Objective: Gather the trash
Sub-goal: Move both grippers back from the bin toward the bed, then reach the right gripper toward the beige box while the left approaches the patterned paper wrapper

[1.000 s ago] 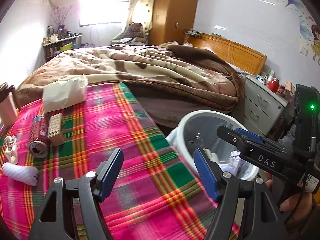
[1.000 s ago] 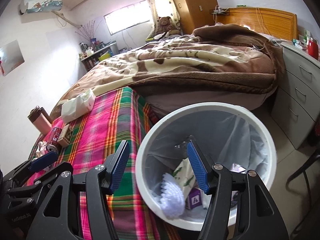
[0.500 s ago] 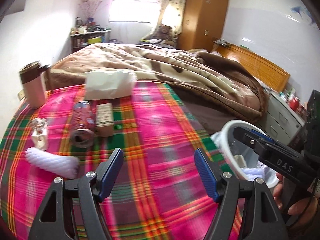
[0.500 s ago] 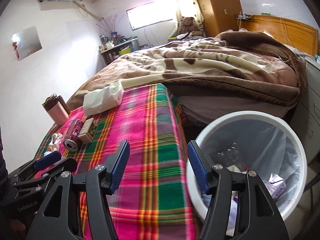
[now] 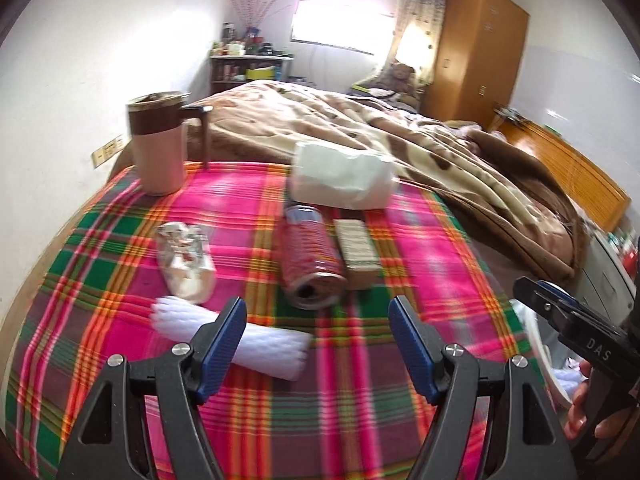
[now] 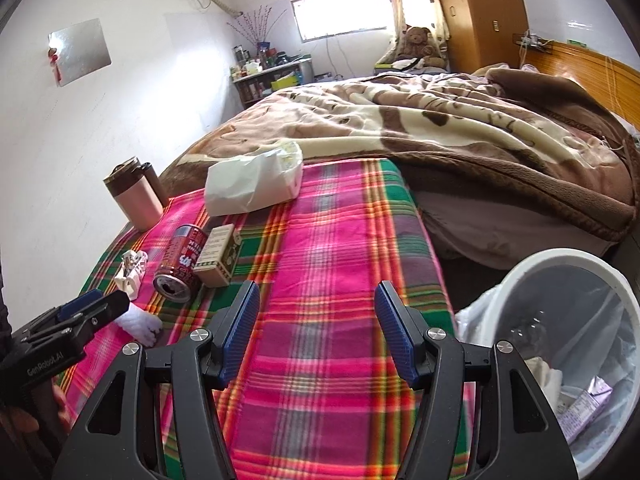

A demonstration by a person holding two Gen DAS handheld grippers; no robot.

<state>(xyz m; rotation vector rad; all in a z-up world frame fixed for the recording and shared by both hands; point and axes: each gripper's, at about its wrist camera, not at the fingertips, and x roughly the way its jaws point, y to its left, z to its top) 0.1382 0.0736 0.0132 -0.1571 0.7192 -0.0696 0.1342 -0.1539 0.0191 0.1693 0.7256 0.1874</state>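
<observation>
On the plaid cloth point(image 5: 420, 264) lie a red drink can point(image 5: 310, 260) on its side, a small tan box point(image 5: 356, 252) beside it, a crumpled clear wrapper point(image 5: 186, 258) and a white foam sleeve point(image 5: 256, 340). My left gripper point(image 5: 318, 338) hangs open just above the foam sleeve and short of the can, nothing between its fingers. My right gripper point(image 6: 316, 328) is open over the bare cloth, to the right of the can point(image 6: 180, 266) and box point(image 6: 218, 256). The white bin point(image 6: 568, 344) with a liner holds several scraps at the lower right.
A pink and brown mug point(image 5: 158, 148) stands at the cloth's far left corner. A white tissue pack point(image 5: 342, 180) lies behind the can. A bed with a brown blanket point(image 6: 440, 128) fills the back. Drawers point(image 5: 608, 272) stand at the right, beyond the bin.
Both grippers have swung left, away from the bin and over the plaid cloth. The can, box, wrapper and foam sleeve now sit in front of the left gripper. Jaws unchanged.
</observation>
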